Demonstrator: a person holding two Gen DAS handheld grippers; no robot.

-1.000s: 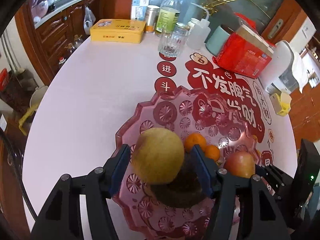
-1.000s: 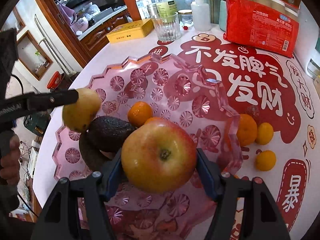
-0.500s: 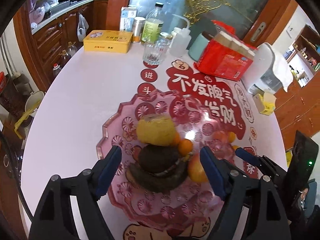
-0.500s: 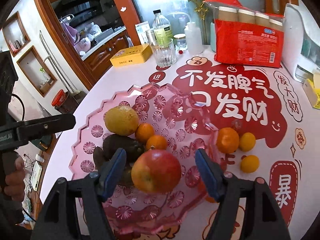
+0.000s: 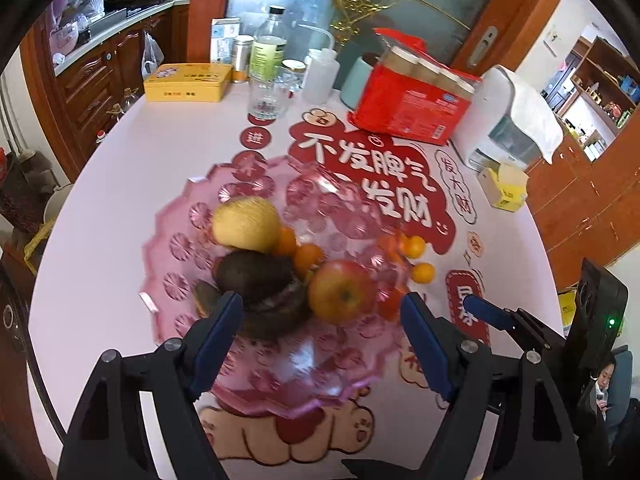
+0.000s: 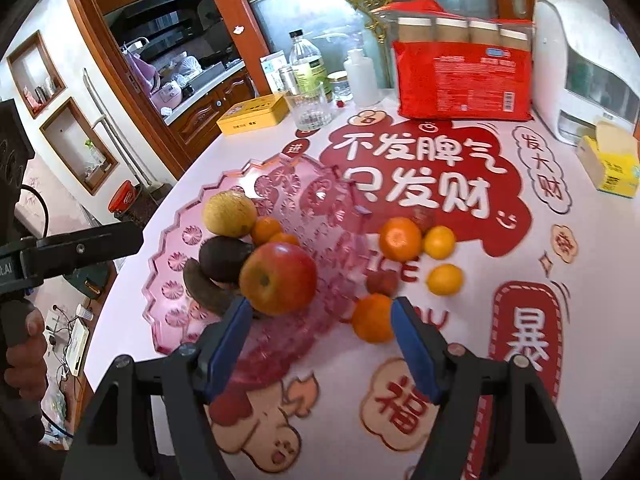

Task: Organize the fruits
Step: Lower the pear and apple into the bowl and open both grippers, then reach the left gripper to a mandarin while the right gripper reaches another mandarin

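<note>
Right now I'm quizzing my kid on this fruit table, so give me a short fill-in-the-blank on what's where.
1. The apple lies in the pink ____.
2. Both the left gripper and the right gripper are ____.
3. The yellow tin sits on the table, left of the empty ____.
4. The oranges outside the tray lie on its ____ side.

Missing words: tray; open; glass; right

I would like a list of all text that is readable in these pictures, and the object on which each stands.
"不发脾气 只发财" on the table mat's red cloud.
"发大财" on the small cloud at the right.
"暴" in the red frame.
"福" on the near cloud.
"进" on a red circle beside the glass.
Print on the red package, yellow tin and bottle label: too small to read.
</note>
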